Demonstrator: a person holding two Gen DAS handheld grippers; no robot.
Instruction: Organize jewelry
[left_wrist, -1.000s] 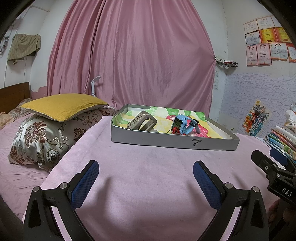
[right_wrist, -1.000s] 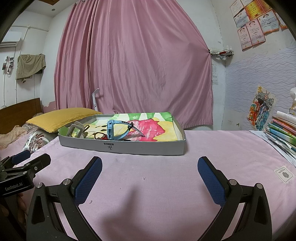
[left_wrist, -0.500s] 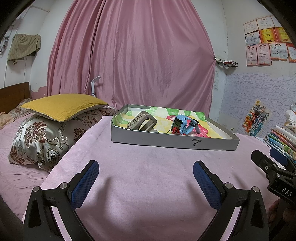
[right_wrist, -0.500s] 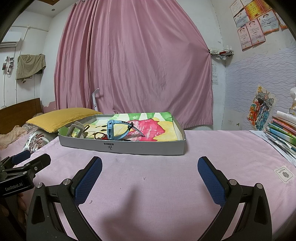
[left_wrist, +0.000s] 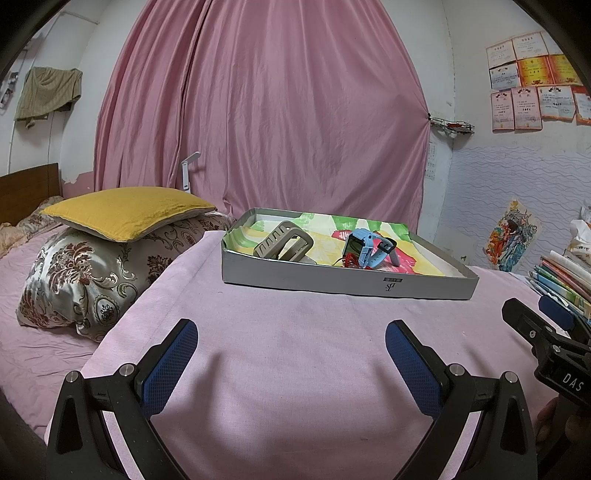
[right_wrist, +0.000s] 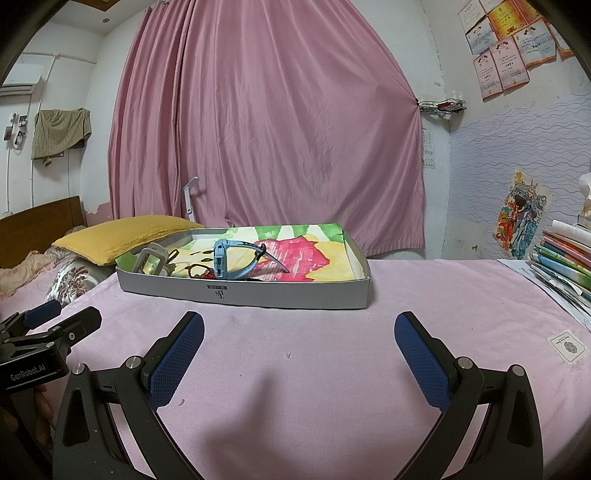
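— Nothing has shifted since the earlier frames: both grippers sit where they were, and the tray and its contents lie just as before. What about the jaws?

— On the left gripper they are spread wide, blue pads well apart, with nothing between them but pink bedsheet. The right gripper is the same: jaws fully apart and empty, held low over the sheet.

— And the jewelry?

— All of it is inside the shallow grey box tray, which rests on the sheet ahead of both grippers and well apart from them. A light blue watch stands on edge near the middle, its strap curving out to one side. A beige watch sits toward the tray's left end. Between them, low against the front wall, there is a small red beaded piece (a bracelet or a charm, I cannot tell which).

— Does the other camera agree?

— Yes. From the right wrist the blue watch stands beside dark red beads, and the beige one is at the far left end. The tray floor is lined with a painted sheet in green, yellow and pink.

— Anything around it?

— A yellow pillow lies on a patterned cushion to the left, a pink curtain hangs behind, and stacked books sit at the right edge.
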